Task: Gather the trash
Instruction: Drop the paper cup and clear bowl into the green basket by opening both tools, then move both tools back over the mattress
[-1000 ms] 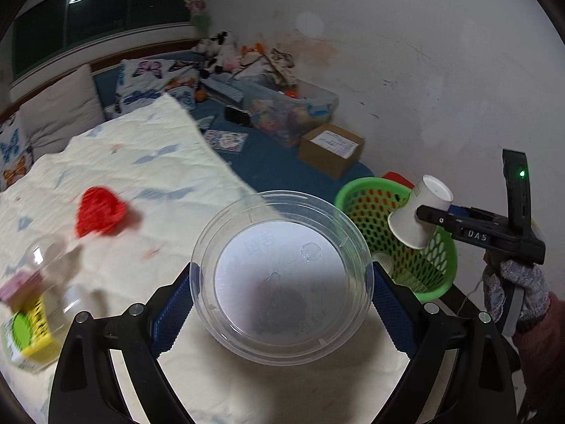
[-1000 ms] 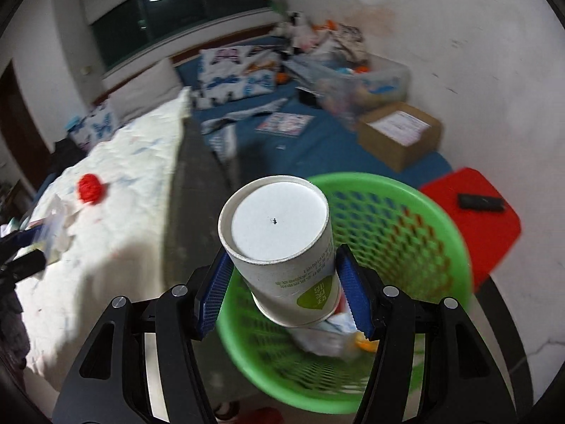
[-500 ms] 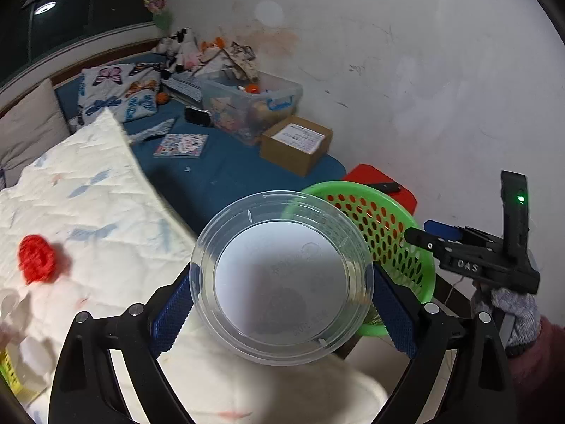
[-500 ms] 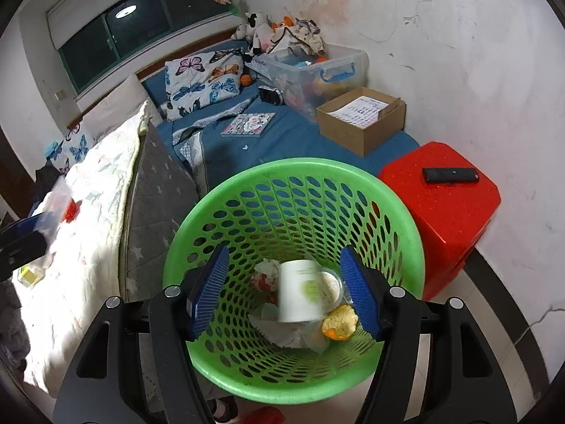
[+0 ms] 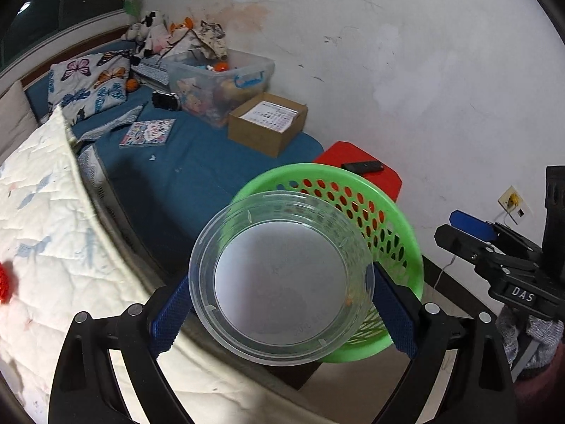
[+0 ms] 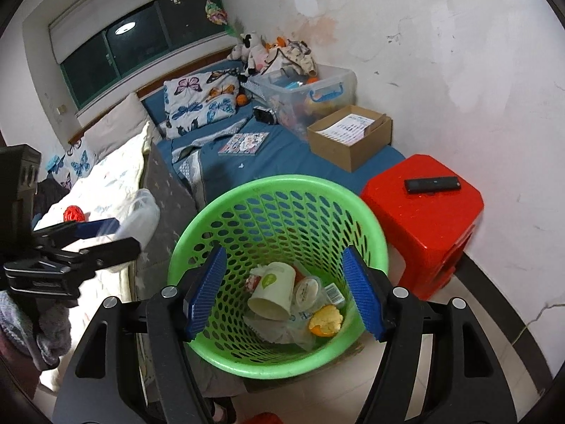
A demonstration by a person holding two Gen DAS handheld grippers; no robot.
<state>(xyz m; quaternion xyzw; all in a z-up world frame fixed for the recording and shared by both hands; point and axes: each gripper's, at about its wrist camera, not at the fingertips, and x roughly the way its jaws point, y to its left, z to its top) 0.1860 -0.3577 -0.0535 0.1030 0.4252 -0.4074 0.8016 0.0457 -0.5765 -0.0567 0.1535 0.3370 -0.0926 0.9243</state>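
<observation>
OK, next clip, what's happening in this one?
A person with a gripper in each hand is clearing trash into a green perforated plastic basket beside the bed. The left gripper grips a clear round plastic container at the basket's edge, not yet dropped. The right gripper hangs over the basket; its jaws have just been opening and nothing is between them. A white paper cup lies on its side inside, among wrappers and a piece of orange peel.

The clear plastic bowl hides most of the green basket behind it, and the red object is cut off at the picture's left edge.
</observation>
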